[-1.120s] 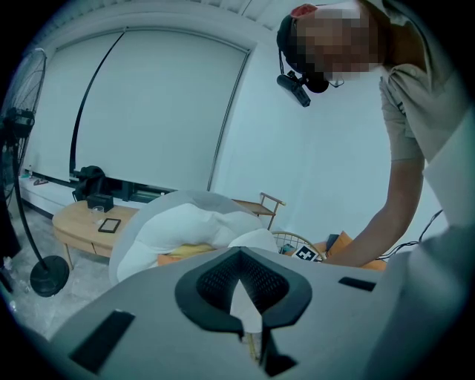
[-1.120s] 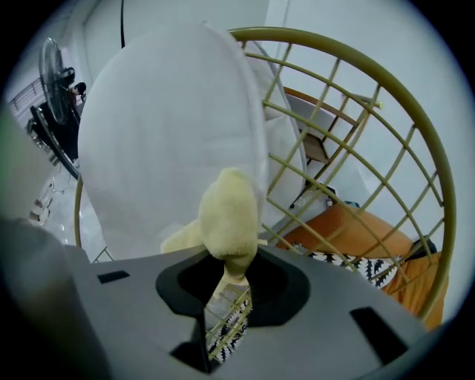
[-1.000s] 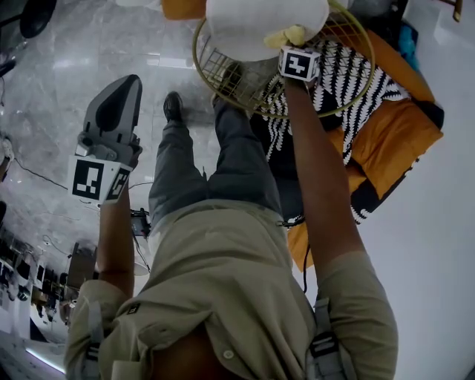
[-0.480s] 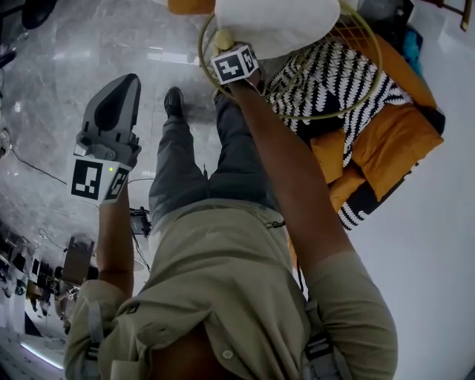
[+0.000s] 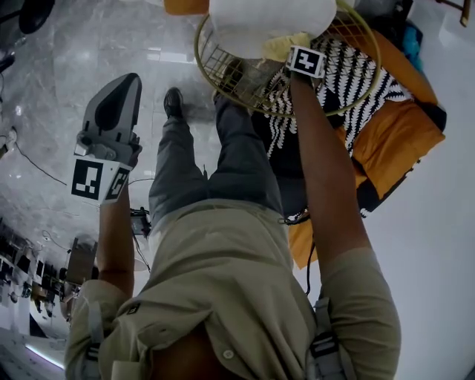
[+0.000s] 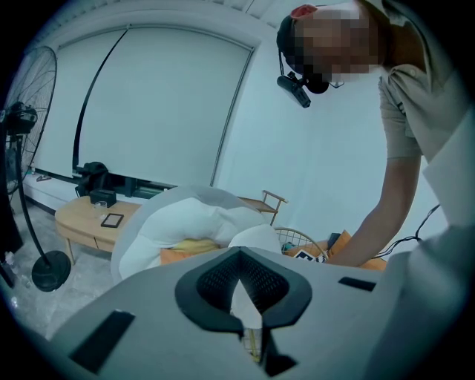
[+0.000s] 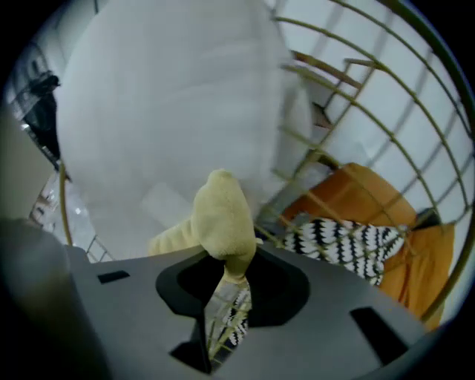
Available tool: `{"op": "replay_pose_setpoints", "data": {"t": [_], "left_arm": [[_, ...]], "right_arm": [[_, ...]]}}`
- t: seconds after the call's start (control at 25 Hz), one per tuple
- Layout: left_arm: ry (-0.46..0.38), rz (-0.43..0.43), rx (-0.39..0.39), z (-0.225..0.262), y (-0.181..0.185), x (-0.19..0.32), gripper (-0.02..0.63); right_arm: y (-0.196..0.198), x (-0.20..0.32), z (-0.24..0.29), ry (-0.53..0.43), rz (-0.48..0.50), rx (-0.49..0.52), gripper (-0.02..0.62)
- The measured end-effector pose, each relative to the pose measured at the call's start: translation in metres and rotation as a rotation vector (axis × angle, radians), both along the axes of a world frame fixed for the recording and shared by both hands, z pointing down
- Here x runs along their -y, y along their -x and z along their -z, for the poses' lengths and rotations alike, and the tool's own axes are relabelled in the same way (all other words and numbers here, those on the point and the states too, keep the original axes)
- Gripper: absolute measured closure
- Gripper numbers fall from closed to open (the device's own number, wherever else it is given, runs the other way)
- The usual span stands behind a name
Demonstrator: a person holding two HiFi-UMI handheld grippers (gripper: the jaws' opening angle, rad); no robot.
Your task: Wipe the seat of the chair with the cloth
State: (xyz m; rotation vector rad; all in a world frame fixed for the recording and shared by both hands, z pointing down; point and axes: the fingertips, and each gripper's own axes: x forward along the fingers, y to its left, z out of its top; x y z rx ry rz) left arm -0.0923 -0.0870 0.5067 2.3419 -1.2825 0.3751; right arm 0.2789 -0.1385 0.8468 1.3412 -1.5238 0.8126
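A round gold wire chair (image 5: 223, 74) holds a white seat cushion (image 5: 260, 22), which fills the upper left of the right gripper view (image 7: 163, 96). My right gripper (image 5: 295, 47) is shut on a pale yellow cloth (image 5: 286, 44) that lies against the cushion's near right edge. In the right gripper view the cloth (image 7: 223, 219) bulges up from between the jaws of that gripper (image 7: 226, 289). My left gripper (image 5: 122, 85) is held off to the left over the floor, shut and holding nothing (image 6: 249, 319).
A black-and-white zigzag blanket (image 5: 349, 82) and orange cushions (image 5: 393, 141) lie to the chair's right. The person's legs and a black shoe (image 5: 173, 104) stand on the marble floor (image 5: 74, 59). A standing fan (image 6: 30, 148) and a low wooden table (image 6: 82, 215) are farther off.
My right gripper swept left across the cushion's near edge with the cloth, then came back to the right. The left gripper stayed where it was.
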Motion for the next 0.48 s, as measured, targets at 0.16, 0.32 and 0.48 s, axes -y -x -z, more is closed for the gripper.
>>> {"op": "replay_pose_setpoints", "data": {"t": [0.16, 0.32, 0.48], "left_arm": [[0.005, -0.015, -0.003, 0.001, -0.006, 0.005, 0.591], [0.001, -0.021, -0.004, 0.005, -0.011, 0.009, 0.591], [0.007, -0.021, 0.0, 0.001, -0.008, 0.009, 0.591]], "right_arm": [[-0.077, -0.028, 0.003, 0.104, -0.158, -0.115, 0.502], [-0.052, -0.017, 0.004, 0.06, -0.073, -0.053, 0.502], [-0.026, -0.031, -0.014, 0.114, 0.008, -0.09, 0.502]]}}
